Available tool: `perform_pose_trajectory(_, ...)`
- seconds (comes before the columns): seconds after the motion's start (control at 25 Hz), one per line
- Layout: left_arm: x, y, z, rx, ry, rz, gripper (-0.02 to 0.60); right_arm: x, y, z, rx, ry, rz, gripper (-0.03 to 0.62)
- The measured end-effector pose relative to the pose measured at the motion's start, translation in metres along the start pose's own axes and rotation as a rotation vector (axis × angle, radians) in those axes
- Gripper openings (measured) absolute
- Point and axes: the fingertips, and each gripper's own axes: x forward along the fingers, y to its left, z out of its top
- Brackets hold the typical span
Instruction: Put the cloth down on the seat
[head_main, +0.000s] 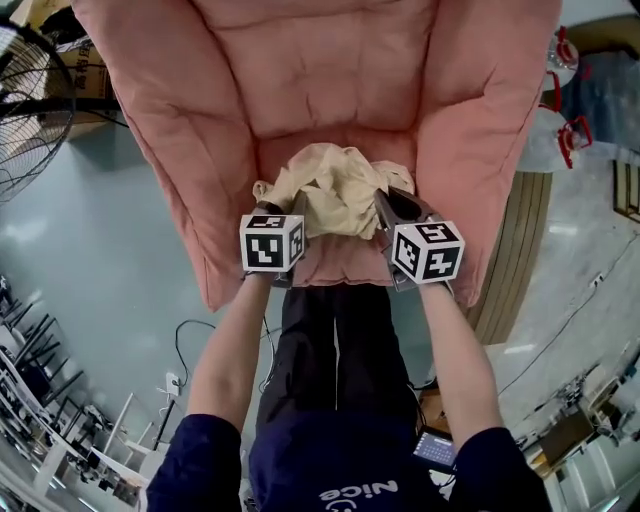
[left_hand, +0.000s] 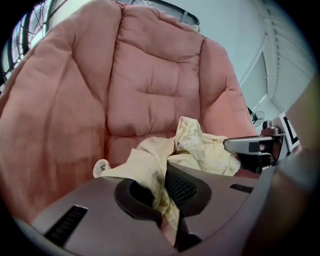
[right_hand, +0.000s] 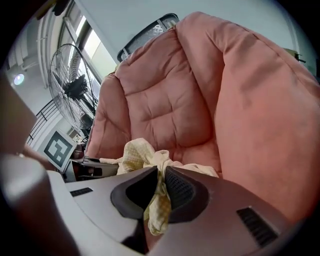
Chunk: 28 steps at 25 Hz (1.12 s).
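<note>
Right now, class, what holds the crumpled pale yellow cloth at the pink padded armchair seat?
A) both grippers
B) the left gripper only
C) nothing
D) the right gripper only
A: the left gripper and the right gripper each pinch a fold of the pale yellow cloth.

One word can be read: "Nice", in white letters on the front of the person's dark shirt (head_main: 345, 470), at the near edge of the head view and upside down there. A white bracket-like mark beside it is too small to make out. The marker cube (head_main: 272, 243) on the left gripper (head_main: 299, 207) and the marker cube (head_main: 428, 250) on the right gripper (head_main: 384, 203) bear black-and-white square code patterns, not letters. The lit phone screen (head_main: 437, 450) at the near right is too small to read.
</note>
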Motion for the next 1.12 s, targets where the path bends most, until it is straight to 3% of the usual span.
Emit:
perform_pose_trajectory(0.28,0.022,0.018,-0.018,-0.023,0.03,0.016,0.051,0.026,-0.019,-0.026,0.036,0.047,-0.049,0.069)
perform_pose_trajectory(0.44,0.027,0.018,-0.022,0.02,0.049,0.027,0.051,0.029,-0.022,-0.033,0.034,0.069,-0.056,0.069)
perform_pose_trajectory(0.52,0.026,0.018,-0.021,-0.009,0.045,0.029,0.052,0.028,-0.019,-0.031,0.026,0.074,-0.052,0.081)
perform_pose_trajectory(0.56,0.023,0.018,-0.02,-0.033,0.044,0.027,0.069,0.027,-0.017,-0.029,0.02,0.08,-0.052,0.115)
perform_pose_trajectory(0.64,0.014,0.015,-0.019,-0.081,0.045,0.008,0.163,0.019,-0.009,-0.024,0.012,0.09,-0.059,0.195)
perform_pose_trajectory(0.68,0.007,0.012,-0.02,-0.101,0.047,-0.004,0.219,0.013,-0.004,-0.02,0.009,0.093,-0.062,0.209)
perform_pose_trajectory(0.76,-0.01,0.005,-0.02,-0.133,0.043,-0.019,0.274,-0.003,0.006,-0.012,0.003,0.09,-0.066,0.215)
perform_pose_trajectory(0.92,-0.051,-0.007,-0.004,-0.173,-0.004,-0.041,0.288,-0.039,0.026,0.007,0.017,0.058,-0.069,0.216)
perform_pose_trajectory(1.12,-0.107,-0.026,0.035,-0.178,-0.118,-0.083,0.288,-0.083,0.059,0.039,-0.029,-0.012,-0.079,0.216)
